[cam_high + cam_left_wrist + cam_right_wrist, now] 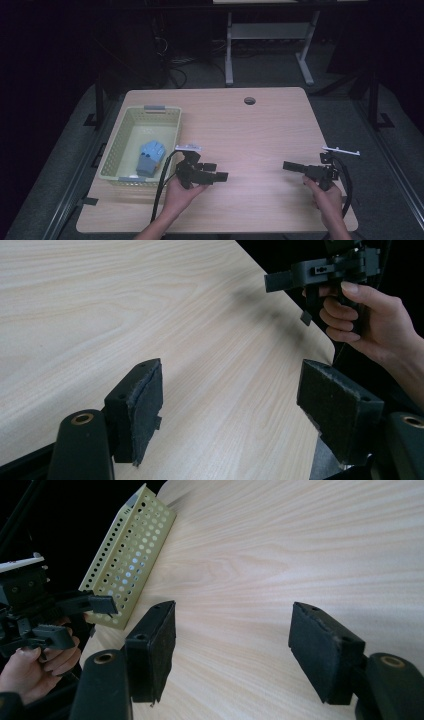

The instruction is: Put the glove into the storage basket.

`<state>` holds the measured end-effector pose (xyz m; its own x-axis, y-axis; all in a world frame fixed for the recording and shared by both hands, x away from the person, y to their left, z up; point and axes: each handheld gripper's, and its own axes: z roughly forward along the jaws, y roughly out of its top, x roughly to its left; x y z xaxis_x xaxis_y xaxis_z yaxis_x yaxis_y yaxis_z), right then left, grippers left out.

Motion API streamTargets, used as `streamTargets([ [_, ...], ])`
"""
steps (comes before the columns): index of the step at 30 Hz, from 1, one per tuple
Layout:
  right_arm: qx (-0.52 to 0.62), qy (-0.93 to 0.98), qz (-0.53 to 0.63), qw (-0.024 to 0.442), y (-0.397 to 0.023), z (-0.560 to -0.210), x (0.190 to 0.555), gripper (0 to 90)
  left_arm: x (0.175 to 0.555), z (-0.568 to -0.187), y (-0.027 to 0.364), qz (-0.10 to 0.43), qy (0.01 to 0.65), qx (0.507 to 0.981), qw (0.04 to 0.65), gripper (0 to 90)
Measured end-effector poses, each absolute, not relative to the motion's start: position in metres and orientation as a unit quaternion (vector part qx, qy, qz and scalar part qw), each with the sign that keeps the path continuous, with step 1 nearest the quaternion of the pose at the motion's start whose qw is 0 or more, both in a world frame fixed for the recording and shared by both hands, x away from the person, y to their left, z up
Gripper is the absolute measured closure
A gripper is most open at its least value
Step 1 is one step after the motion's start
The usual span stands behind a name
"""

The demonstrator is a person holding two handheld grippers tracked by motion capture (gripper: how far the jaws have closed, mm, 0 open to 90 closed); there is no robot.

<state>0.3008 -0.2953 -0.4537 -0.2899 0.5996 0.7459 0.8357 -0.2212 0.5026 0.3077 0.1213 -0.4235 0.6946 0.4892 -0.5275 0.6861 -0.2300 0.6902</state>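
Note:
My left gripper (216,171) is held over the wooden table (250,135) just right of a pale yellow-green perforated basket (116,145), pointing right, open and empty. In its own view the jaws of the left gripper (232,385) stand wide apart over bare wood. My right gripper (290,166) hovers near the table's right front, pointing left toward the other, also open. Its own view shows the right gripper (232,620) with nothing between the pads. A light blue and grey item (150,156) lies inside the basket.
A round cable hole (249,100) sits near the table's far edge. The basket (130,560) stands along the left edge. The other hand's right gripper (280,281) and left gripper (80,620) face each other across bare wood. A white desk frame (270,35) stands behind on dark floor.

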Motion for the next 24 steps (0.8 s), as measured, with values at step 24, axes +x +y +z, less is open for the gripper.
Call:
streamTargets([
  [24,-0.545,-0.65,-0.521,0.1,-0.284,-0.464,0.268,31.0,0.272,-0.445,0.128,-0.094,0.338,0.789,0.504,25.2],
])
